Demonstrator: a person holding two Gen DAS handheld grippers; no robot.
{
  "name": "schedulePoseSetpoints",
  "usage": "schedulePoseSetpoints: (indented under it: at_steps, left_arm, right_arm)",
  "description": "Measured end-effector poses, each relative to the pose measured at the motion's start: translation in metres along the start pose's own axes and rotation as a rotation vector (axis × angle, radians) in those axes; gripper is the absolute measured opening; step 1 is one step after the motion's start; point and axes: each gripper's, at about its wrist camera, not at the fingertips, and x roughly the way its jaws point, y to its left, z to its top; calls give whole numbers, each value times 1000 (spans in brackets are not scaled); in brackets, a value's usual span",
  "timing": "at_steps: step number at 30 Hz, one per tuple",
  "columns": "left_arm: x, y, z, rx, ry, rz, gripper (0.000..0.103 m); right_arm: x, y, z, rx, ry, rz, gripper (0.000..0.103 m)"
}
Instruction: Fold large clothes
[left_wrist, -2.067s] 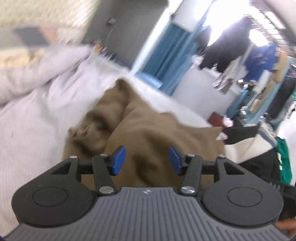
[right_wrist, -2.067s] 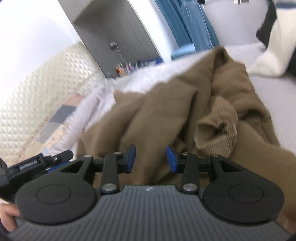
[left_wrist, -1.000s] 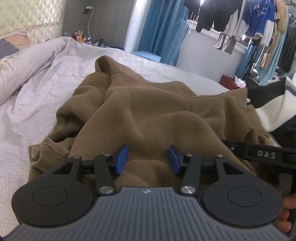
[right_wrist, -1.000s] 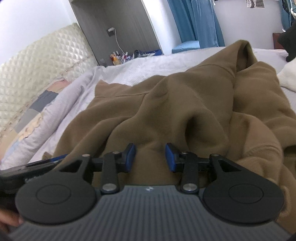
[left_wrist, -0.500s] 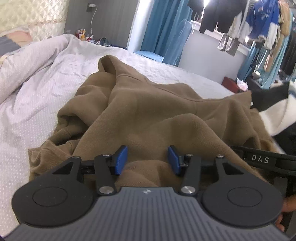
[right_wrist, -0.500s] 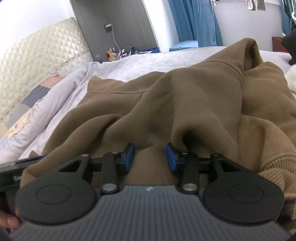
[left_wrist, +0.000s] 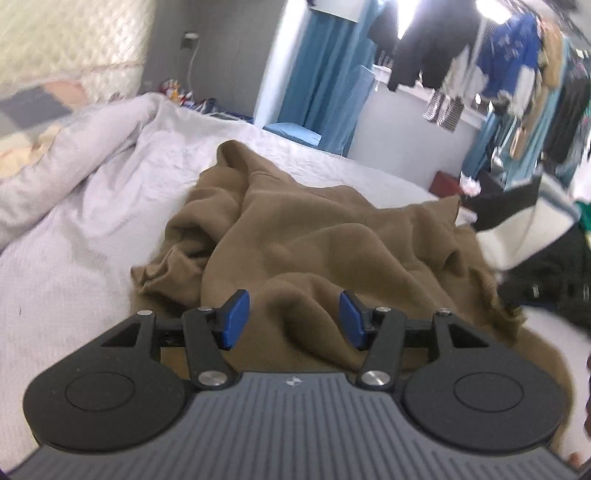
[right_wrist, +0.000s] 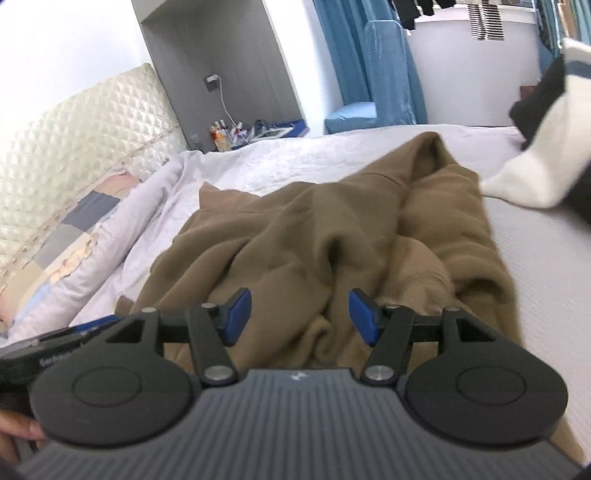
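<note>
A brown hoodie (left_wrist: 314, 229) lies crumpled on the bed, hood end far from me; the right wrist view shows the hoodie (right_wrist: 332, 229) from the other side. My left gripper (left_wrist: 293, 314) hovers over its near folds. Its jaws are opening, and the blue pads (left_wrist: 236, 317) stand apart from the cloth, pressing nothing. My right gripper (right_wrist: 301, 314) hangs above the near edge in the same way. Its jaws are also opening, with cloth lying below the gap but not pinched.
The white bed sheet (left_wrist: 92, 236) spreads left of the hoodie, with a bunched duvet (left_wrist: 74, 147) beyond. A black and white garment (left_wrist: 535, 229) lies at the right. A quilted headboard (right_wrist: 74, 140) stands at the left, and hanging clothes (left_wrist: 498, 66) fill the far right.
Both grippers have drawn back and upward from the hoodie, which now looks smaller and farther off. The right jaws have widened clearly, the left slightly, and the folds have slumped onto the bed.
</note>
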Motion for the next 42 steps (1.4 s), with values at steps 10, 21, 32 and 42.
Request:
schedulePoseSetpoints:
  at_steps: [10, 21, 32, 42]
  left_arm:
    - [-75, 42, -12, -140, 18, 114, 61]
    - [-85, 106, -37, -527, 219, 114, 61]
    - [-41, 116, -64, -695, 393, 55, 61]
    - [-54, 113, -66, -751, 312, -133, 71]
  right_arm:
    - [-78, -72, -17, 191, 147, -196, 61]
    - [-64, -131, -47, 388, 310, -218, 85]
    - [-31, -172, -72, 650, 401, -77, 86]
    - [-46, -150, -66, 679, 304, 146, 88]
